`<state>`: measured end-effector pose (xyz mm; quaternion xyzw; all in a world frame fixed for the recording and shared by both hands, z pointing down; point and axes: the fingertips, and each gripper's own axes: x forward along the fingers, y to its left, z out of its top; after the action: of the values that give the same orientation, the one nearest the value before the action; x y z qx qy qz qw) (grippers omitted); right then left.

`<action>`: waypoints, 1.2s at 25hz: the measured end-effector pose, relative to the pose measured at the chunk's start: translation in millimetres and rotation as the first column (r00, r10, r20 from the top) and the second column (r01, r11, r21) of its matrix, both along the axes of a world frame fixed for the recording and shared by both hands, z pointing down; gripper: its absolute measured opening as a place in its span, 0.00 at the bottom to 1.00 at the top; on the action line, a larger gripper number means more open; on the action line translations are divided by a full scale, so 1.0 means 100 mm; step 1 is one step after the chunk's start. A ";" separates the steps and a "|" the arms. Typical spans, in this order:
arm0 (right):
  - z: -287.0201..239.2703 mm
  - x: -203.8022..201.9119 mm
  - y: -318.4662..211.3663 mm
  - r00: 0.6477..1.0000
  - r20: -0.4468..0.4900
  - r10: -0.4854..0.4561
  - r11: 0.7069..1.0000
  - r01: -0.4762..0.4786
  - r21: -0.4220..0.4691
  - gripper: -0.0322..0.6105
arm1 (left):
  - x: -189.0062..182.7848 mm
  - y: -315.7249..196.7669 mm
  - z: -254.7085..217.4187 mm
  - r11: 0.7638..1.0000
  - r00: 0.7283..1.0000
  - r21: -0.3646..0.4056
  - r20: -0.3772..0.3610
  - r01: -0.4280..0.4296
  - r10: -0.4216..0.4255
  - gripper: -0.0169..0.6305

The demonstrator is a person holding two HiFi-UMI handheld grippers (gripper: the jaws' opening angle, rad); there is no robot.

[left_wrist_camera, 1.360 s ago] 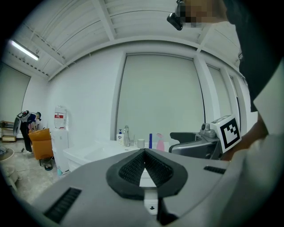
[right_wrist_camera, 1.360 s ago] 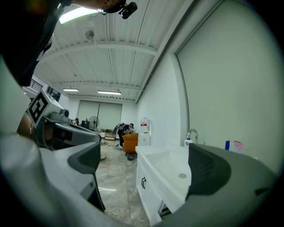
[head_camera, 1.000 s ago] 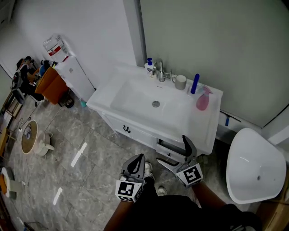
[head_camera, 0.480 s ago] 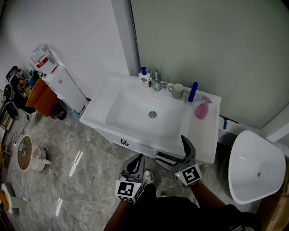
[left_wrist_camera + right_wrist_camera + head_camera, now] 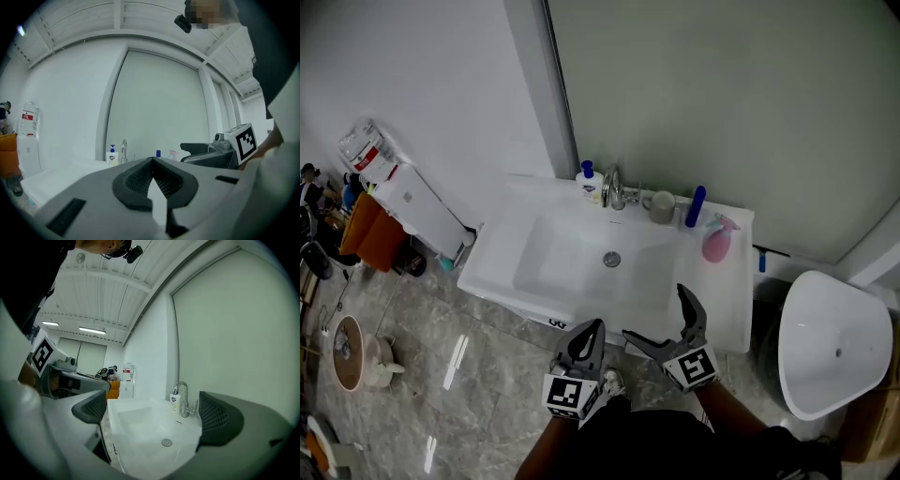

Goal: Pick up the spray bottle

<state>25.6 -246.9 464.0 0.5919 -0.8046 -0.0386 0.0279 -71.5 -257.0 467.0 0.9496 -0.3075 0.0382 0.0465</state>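
Note:
A pink spray bottle (image 5: 715,238) stands on the right rim of the white sink (image 5: 506,267), near the back. In the left gripper view the pink spray bottle (image 5: 174,154) shows small beyond the jaws. My left gripper (image 5: 586,341) is shut and empty, held in front of the sink's front edge. My right gripper (image 5: 663,323) is open with nothing between its fingers, just over the front right rim, well short of the bottle. The right gripper view looks across the sink basin (image 5: 140,420); the bottle is out of that view.
A faucet (image 5: 612,188), a soap bottle (image 5: 589,183), a grey cup (image 5: 662,206) and a blue tube (image 5: 695,206) line the sink's back edge. A white toilet bowl (image 5: 834,342) stands at right. A water dispenser (image 5: 403,199) stands left against the wall.
The head view has moved closer to the sink, and both grippers now sit at its front edge. The left stays shut, the right stays open.

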 end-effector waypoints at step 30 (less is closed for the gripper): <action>0.32 1.31 -0.37 0.934 0.015 0.358 0.931 -0.356 -0.082 0.97 | 0.96 -0.66 0.22 0.964 0.964 -0.028 0.025 -0.265 0.266 0.02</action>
<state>156.9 -283.7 496.5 0.7271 -0.6850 0.0071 0.0456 24.4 -323.5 488.5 0.9810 -0.1778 0.0615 0.0483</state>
